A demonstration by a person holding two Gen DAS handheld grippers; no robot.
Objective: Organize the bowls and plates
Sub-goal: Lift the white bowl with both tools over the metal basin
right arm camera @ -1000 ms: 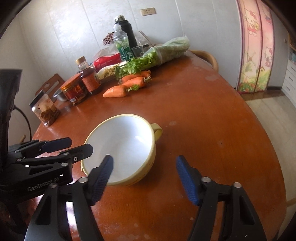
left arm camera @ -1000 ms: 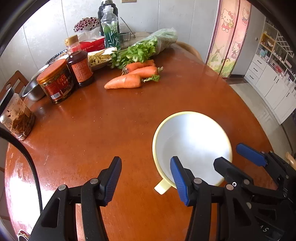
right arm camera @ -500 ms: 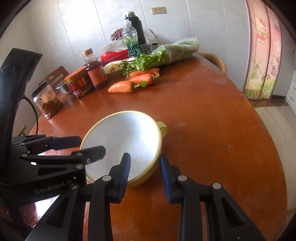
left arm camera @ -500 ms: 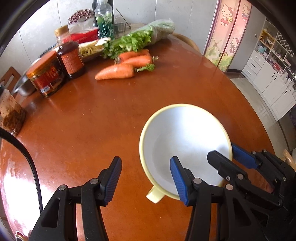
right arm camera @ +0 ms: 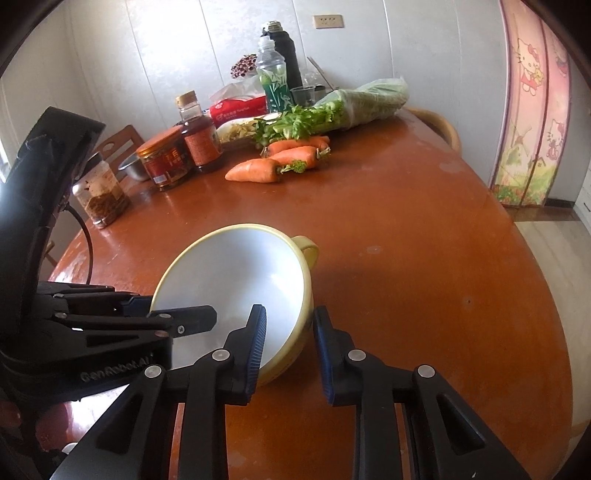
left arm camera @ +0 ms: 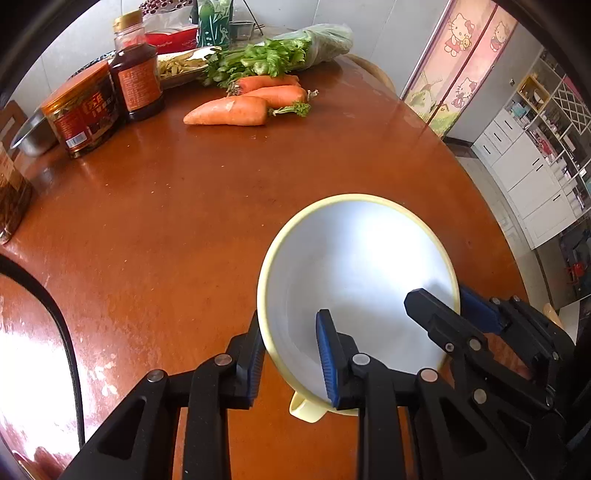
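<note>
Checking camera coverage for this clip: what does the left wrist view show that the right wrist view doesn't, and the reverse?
Only the left wrist view shows the white cabinets and open shelving at the right.

Only the right wrist view shows the wall socket, the black thermos flask and the clear jar of dark brown contents in full.

Both show the yellow-rimmed white bowl with a handle on the round brown wooden table, the left gripper and right gripper, each with jaws closed on its rim, three orange carrots and the red-lidded jar.

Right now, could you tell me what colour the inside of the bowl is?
White inside the bowl, with a pale yellow rim and outside; the left wrist view shows it best.
</note>
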